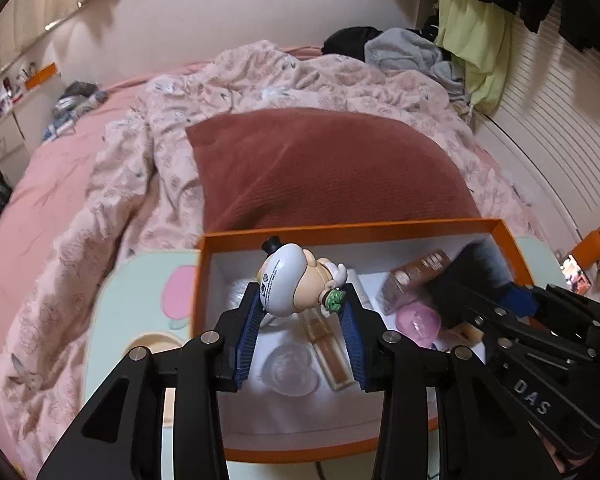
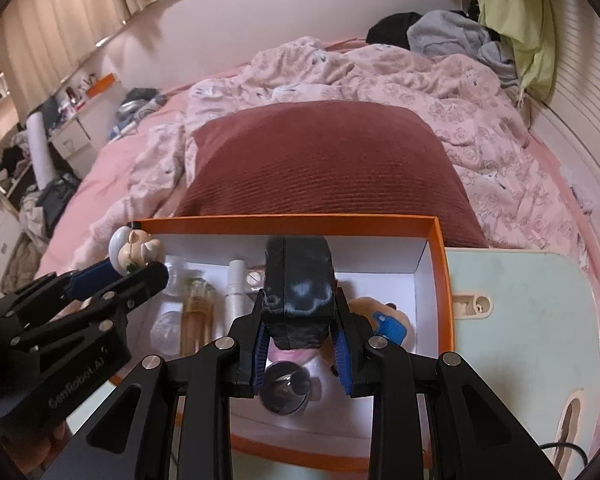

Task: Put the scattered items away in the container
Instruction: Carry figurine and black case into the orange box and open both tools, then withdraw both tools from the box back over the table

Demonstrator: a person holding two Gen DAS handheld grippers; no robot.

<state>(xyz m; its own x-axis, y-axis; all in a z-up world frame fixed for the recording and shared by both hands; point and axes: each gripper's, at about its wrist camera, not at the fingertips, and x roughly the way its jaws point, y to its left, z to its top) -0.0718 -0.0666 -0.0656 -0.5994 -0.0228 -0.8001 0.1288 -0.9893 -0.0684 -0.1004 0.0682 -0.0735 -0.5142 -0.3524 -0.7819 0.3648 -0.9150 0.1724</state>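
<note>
My left gripper [image 1: 303,300] is shut on a cartoon figurine [image 1: 288,276] with a white head and a black top hat, held over the left part of the orange box [image 1: 512,256]. In the right wrist view the figurine [image 2: 134,250] hangs at the box's far left corner in the left gripper [image 2: 128,270]. My right gripper [image 2: 300,304] is over the middle of the box. A blurred black case [image 2: 298,292] sits between its blue pads, which stand slightly off the case's sides. The case [image 1: 476,264] also shows blurred in the left wrist view.
The box holds a perfume bottle [image 2: 196,312], a white tube [image 2: 236,288], a clear heart-shaped piece [image 1: 288,368], a brown carton [image 1: 416,276], a pink lump [image 1: 416,320] and a plush toy [image 2: 388,320]. It rests on a pale green table [image 2: 520,300]. A dark red pillow [image 2: 320,160] lies behind it.
</note>
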